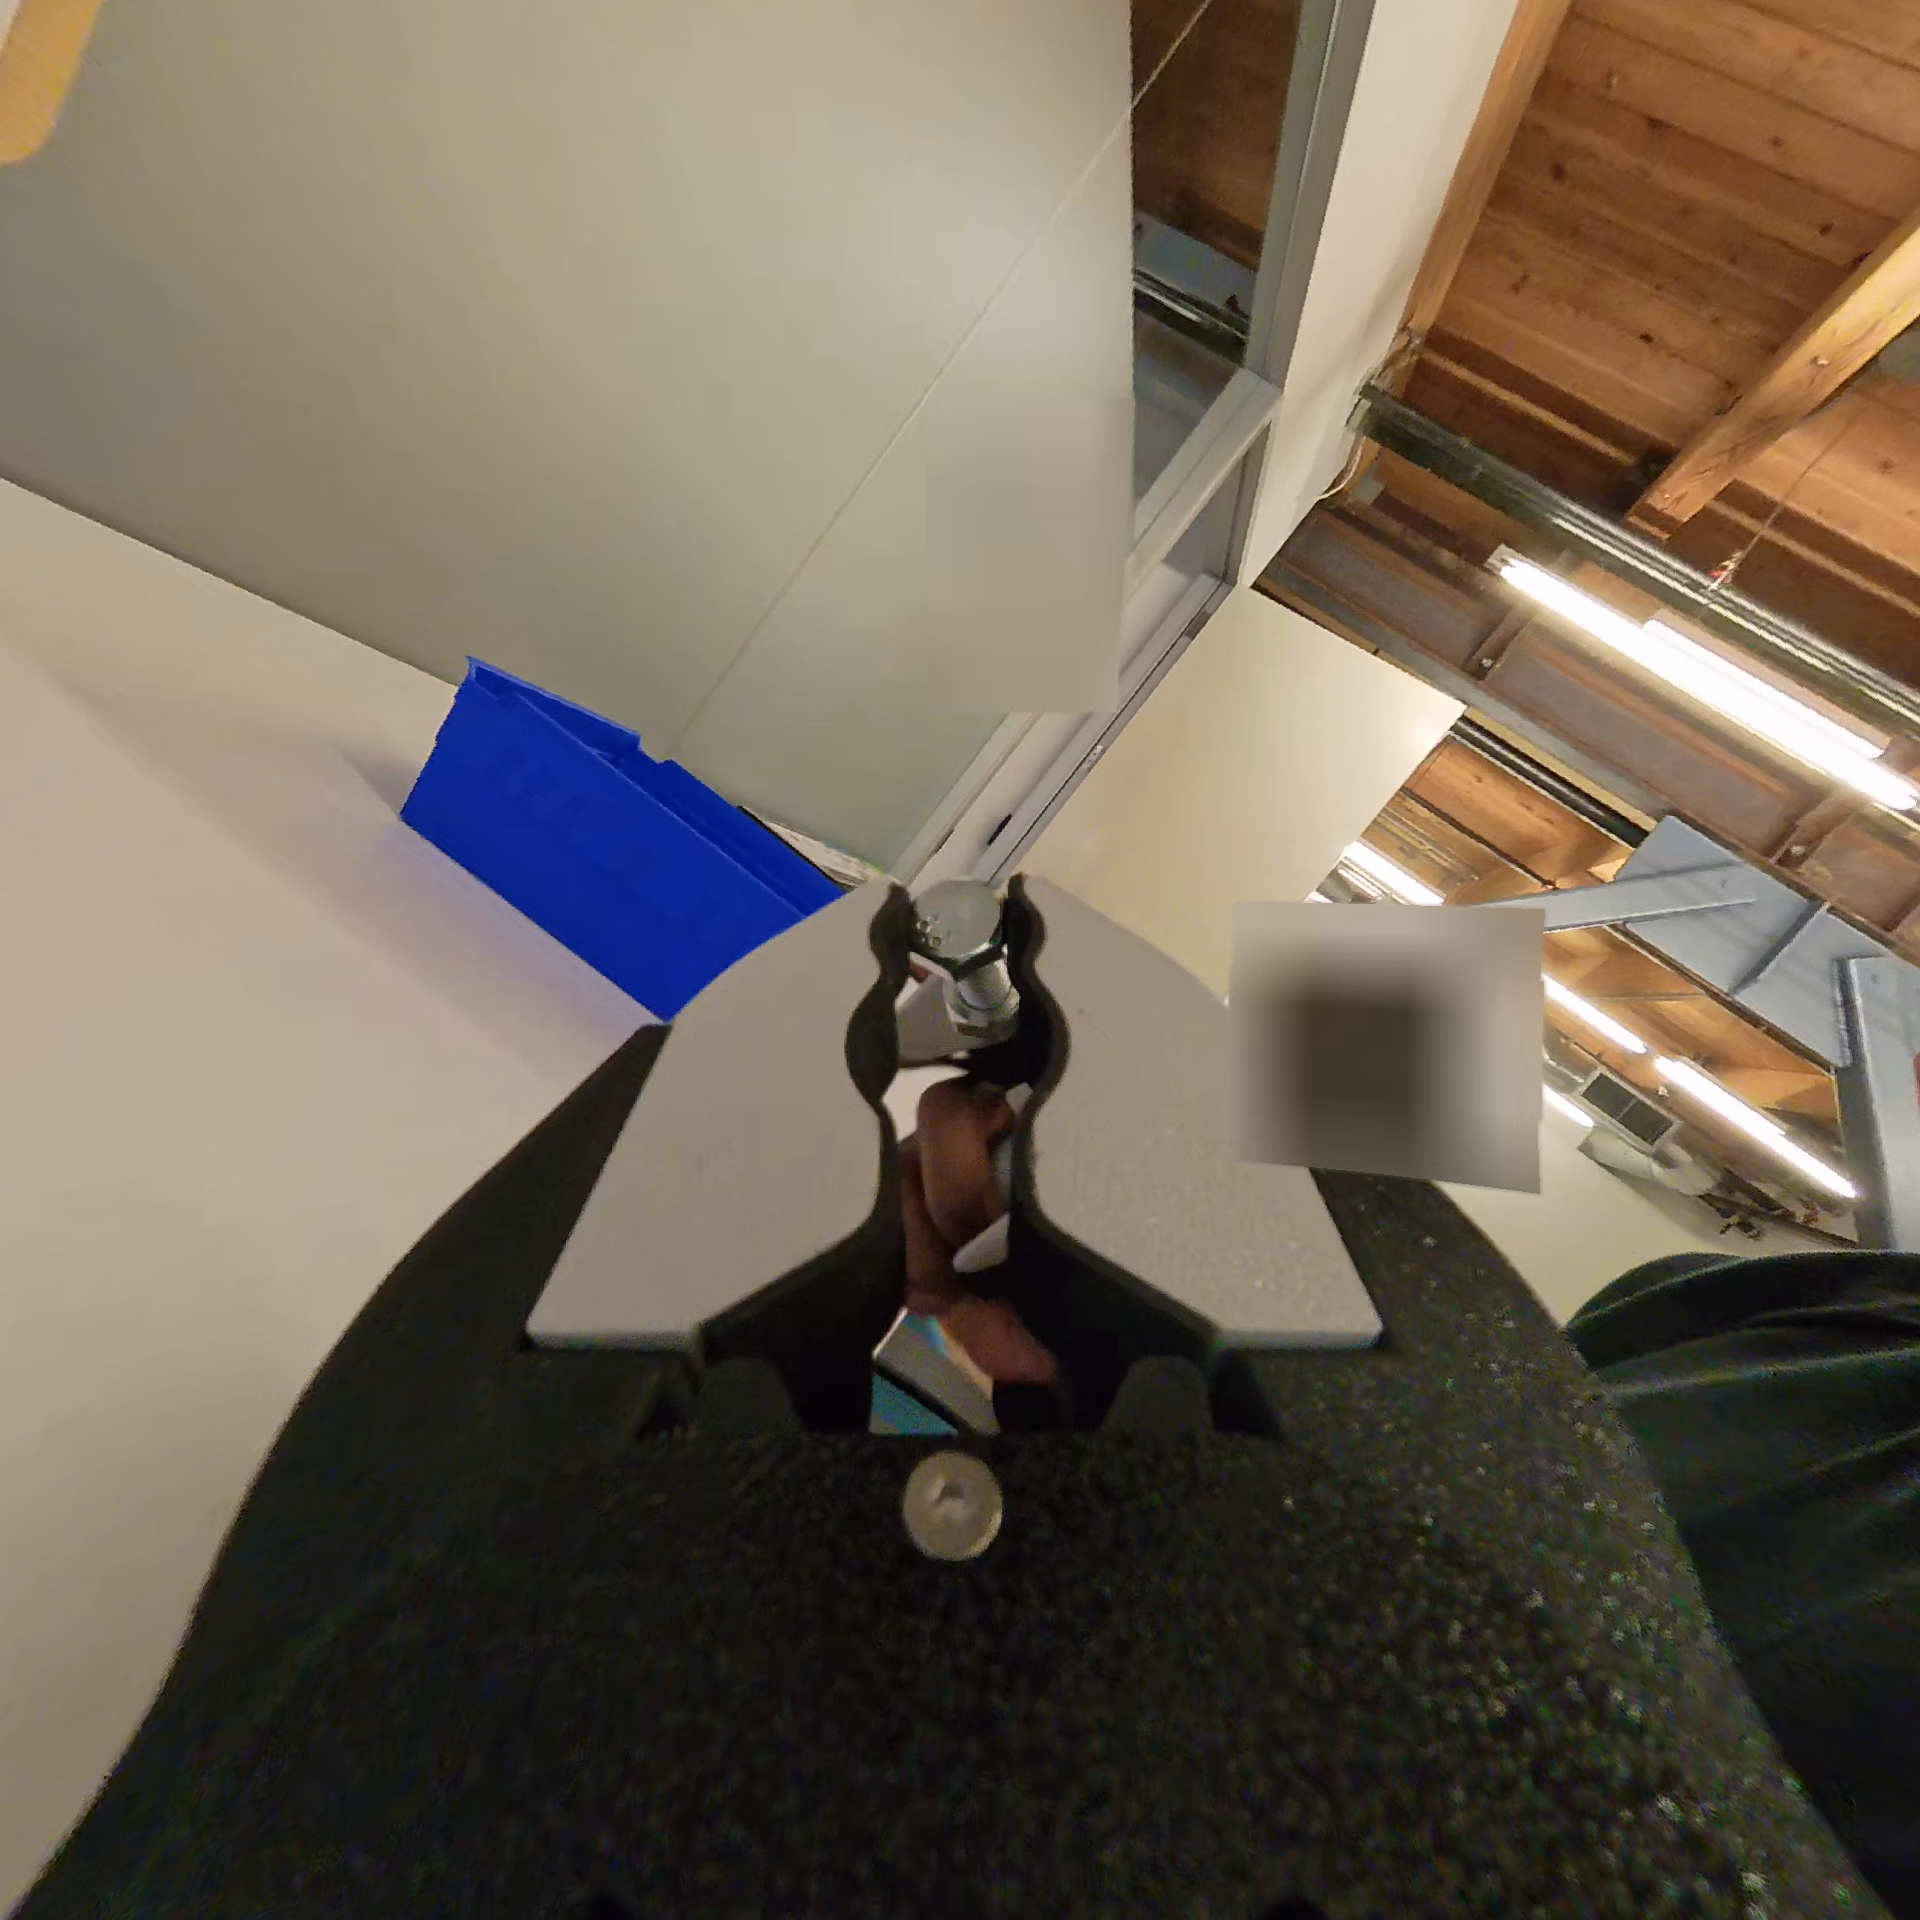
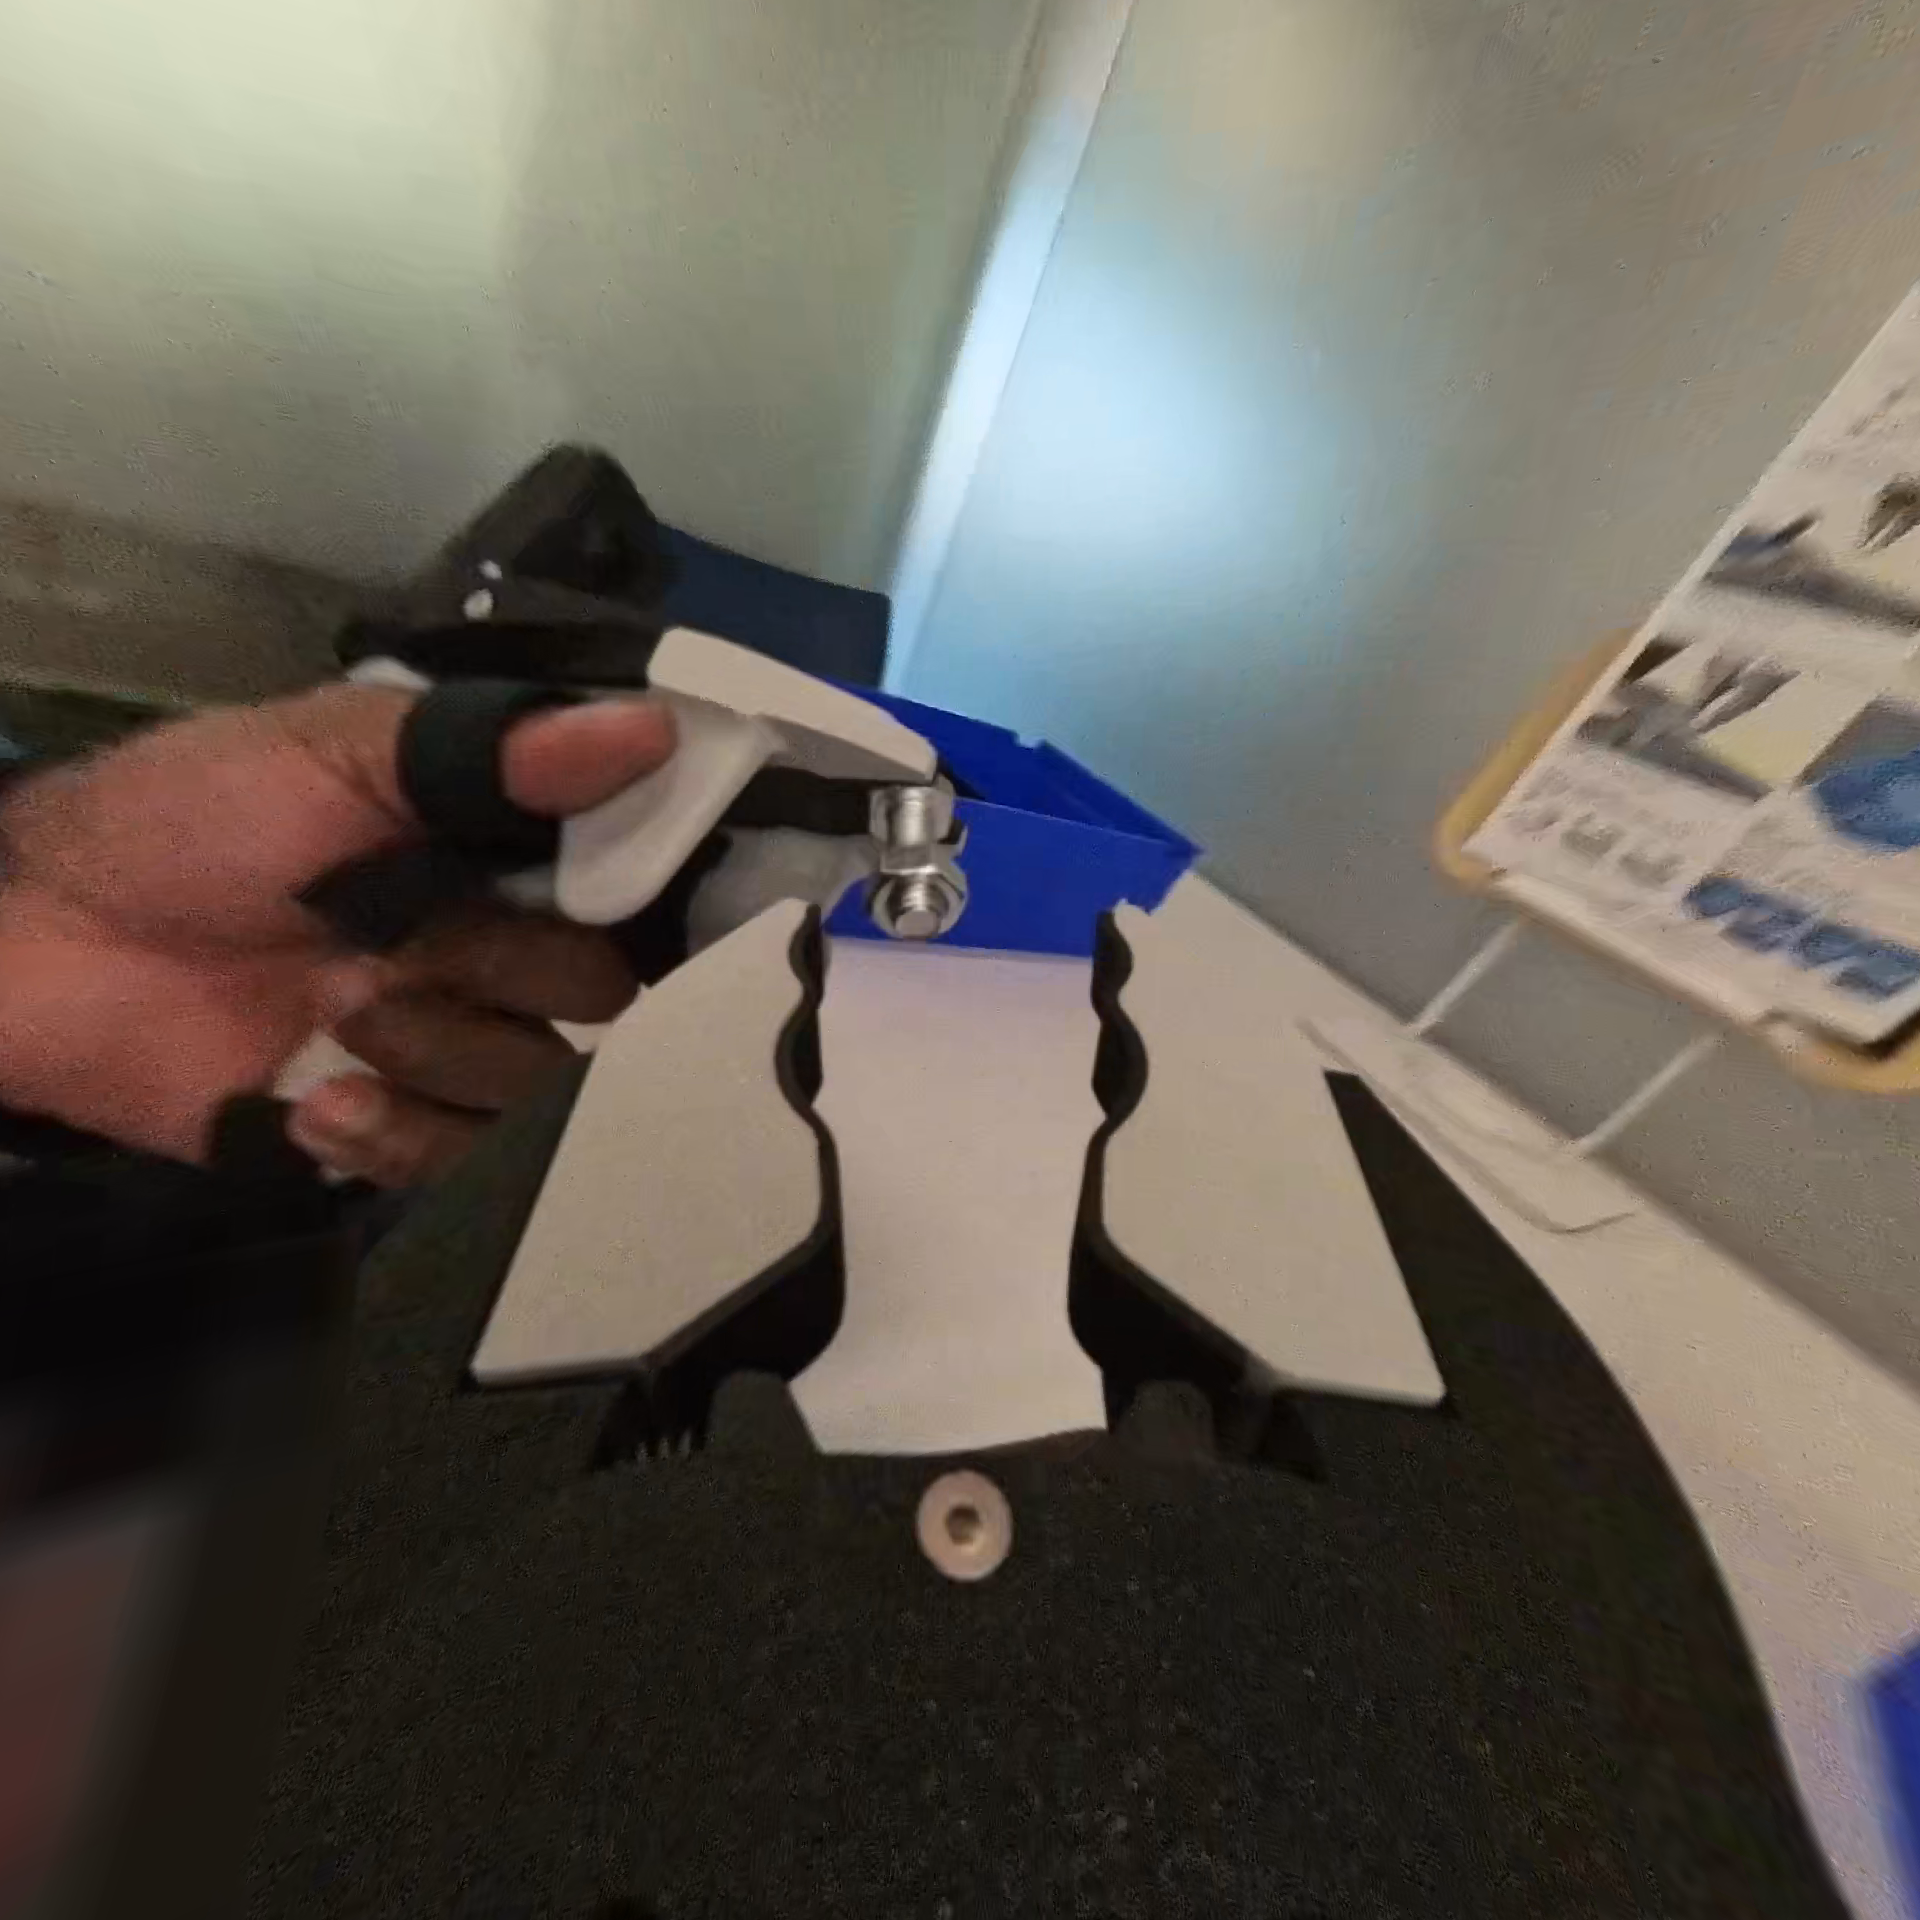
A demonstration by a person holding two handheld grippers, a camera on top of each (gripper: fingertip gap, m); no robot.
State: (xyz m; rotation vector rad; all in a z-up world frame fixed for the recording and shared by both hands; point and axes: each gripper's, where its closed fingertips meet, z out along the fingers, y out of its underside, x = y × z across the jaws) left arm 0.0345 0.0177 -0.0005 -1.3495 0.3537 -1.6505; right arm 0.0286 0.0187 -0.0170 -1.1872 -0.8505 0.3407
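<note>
A: Hand at the far left of the right wrist view — what is gripped by it?

B: The left gripper is held there, its handle wrapped by the fingers, a black strap passed over one finger. A silver hex bolt with a nut threaded on its shank is clamped at the fingertips.

A: How is that clamp shown in the left wrist view?

B: The left gripper is seen nearly closed, its black wavy pads pressed on both sides of the hex bolt, the head pointing away from the camera. A blue plastic bin is seen to the left on the white table.

A: And the centre of the right wrist view?

B: The right gripper is held wide open, with only bare white table seen between its pads. The bolt's threaded end hangs just beyond the left fingertip, apart from it. The blue bin stands behind.

A: What lies at the right?

B: A printed sheet propped on a white wire stand is seen, blurred.
</note>
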